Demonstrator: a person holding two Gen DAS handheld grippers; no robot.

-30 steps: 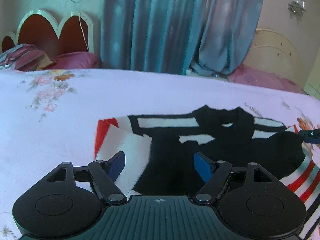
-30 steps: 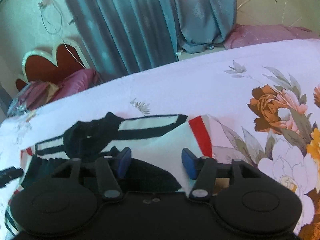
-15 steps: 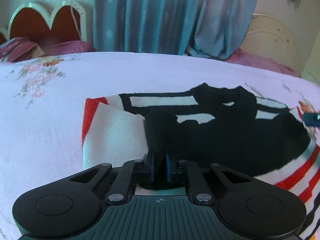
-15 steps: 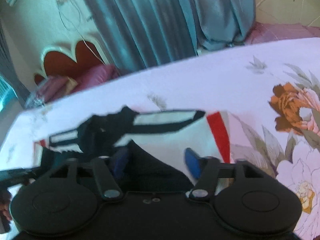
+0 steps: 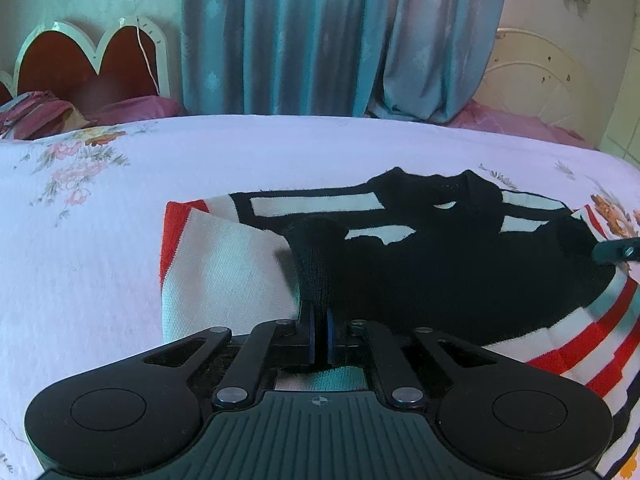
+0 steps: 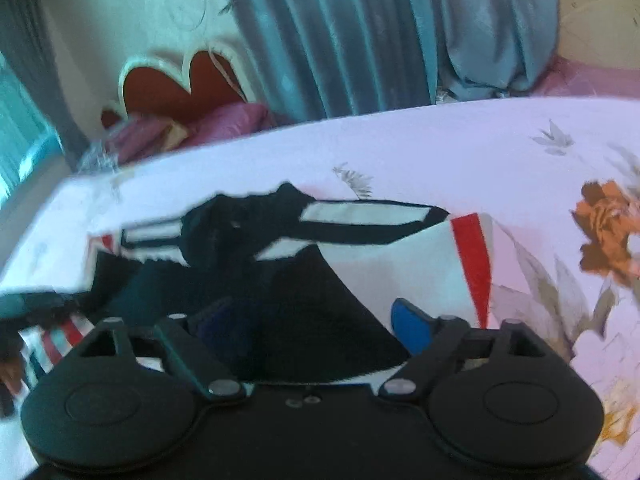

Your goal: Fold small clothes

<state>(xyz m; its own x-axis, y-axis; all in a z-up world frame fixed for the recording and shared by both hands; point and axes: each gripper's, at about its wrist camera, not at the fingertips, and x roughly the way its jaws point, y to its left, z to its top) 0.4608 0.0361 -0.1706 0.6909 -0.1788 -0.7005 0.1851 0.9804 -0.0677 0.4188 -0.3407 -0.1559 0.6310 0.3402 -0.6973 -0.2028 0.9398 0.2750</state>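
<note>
A small black sweater (image 5: 460, 272) with white and red stripes lies on a floral bedsheet (image 5: 100, 264); it also shows in the right wrist view (image 6: 320, 280). My left gripper (image 5: 319, 330) is shut on a pinched-up fold of the black fabric at the sweater's near edge. My right gripper (image 6: 312, 320) is open, its fingers (image 6: 412, 322) spread over the black part of the sweater near its white and red sleeve (image 6: 468, 260). The right gripper's tip shows at the right edge of the left wrist view (image 5: 616, 252).
Teal curtains (image 5: 340, 36) hang behind the bed. A red scalloped headboard (image 5: 88, 60) and pink pillows (image 5: 132, 108) stand at the back left. A cream headboard (image 5: 536, 72) stands at the back right.
My left gripper has closed on the black fabric and pulled a fold up. My right gripper has stayed open and shifted, its view swinging left.
</note>
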